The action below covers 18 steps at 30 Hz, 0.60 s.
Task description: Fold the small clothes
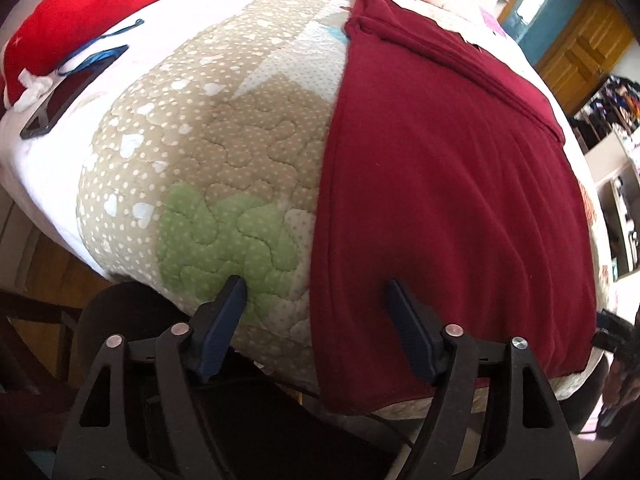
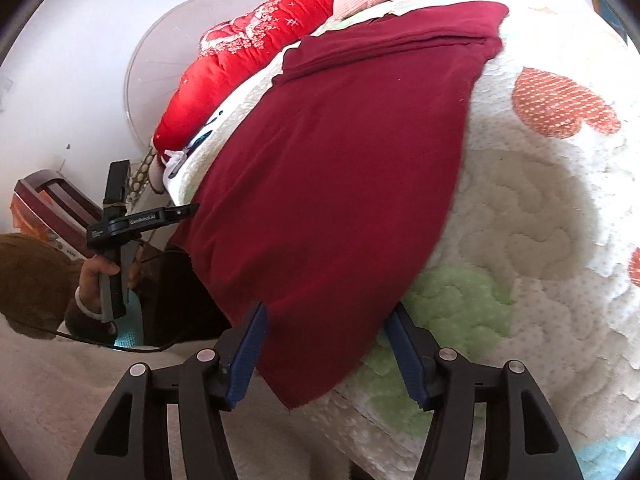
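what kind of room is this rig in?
Most likely a bedroom in a home. The maroon garment lies on a bed covered by a quilted heart-pattern bedspread, with a red pillow at the far end and wooden doors behind.

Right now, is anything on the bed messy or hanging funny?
Yes. The dark red garment lies slanted across the quilt, and its near corner hangs over the bed's edge. At the far end, its folded layers don't line up. Nothing looks torn or spilled.
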Available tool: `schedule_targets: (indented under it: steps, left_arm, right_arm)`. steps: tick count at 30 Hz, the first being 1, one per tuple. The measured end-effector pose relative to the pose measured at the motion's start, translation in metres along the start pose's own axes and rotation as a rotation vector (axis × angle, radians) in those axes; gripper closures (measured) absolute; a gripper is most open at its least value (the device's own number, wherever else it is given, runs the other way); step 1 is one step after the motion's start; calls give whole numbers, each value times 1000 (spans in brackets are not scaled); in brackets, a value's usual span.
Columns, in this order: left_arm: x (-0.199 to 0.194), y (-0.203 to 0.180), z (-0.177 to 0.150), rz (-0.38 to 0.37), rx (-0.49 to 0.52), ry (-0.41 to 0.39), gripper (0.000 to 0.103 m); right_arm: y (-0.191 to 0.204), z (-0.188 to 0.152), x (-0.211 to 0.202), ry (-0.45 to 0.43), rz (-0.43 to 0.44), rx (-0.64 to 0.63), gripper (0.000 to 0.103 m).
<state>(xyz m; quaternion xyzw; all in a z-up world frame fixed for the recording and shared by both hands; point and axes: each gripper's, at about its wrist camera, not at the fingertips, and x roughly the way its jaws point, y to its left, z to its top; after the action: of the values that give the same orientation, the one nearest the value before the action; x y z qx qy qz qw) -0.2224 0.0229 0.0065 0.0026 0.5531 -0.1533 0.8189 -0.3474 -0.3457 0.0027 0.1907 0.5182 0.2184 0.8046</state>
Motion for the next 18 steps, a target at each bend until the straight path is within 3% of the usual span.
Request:
schedule_targets:
  steps: [5, 8, 10, 12, 15, 16, 18]
  left_arm:
    - [7, -5, -1, 5, 12, -3, 22]
    - [8, -7, 2, 0, 13, 6, 26]
    - [8, -8, 5, -6, 28, 7, 39]
    - [6, -11, 4, -22, 42, 12, 53]
    - [1, -17, 4, -60, 61, 19, 87]
    - [-2, -17, 4, -78, 60, 23, 95]
    - [-4, -20, 8, -119, 60, 34, 95]
  right_arm:
    - [-7, 1, -2, -25, 56, 40, 44]
    - [-6, 2, -1, -36, 79, 43, 44]
    - [-4, 3, 2, -38, 98, 36, 47]
    - [-5, 3, 4, -37, 120, 41, 66]
    - [-11, 7, 11, -42, 154, 86, 84]
    - [-11, 8, 14, -42, 159, 88, 85]
    - [-5, 13, 12, -51, 168, 64, 88]
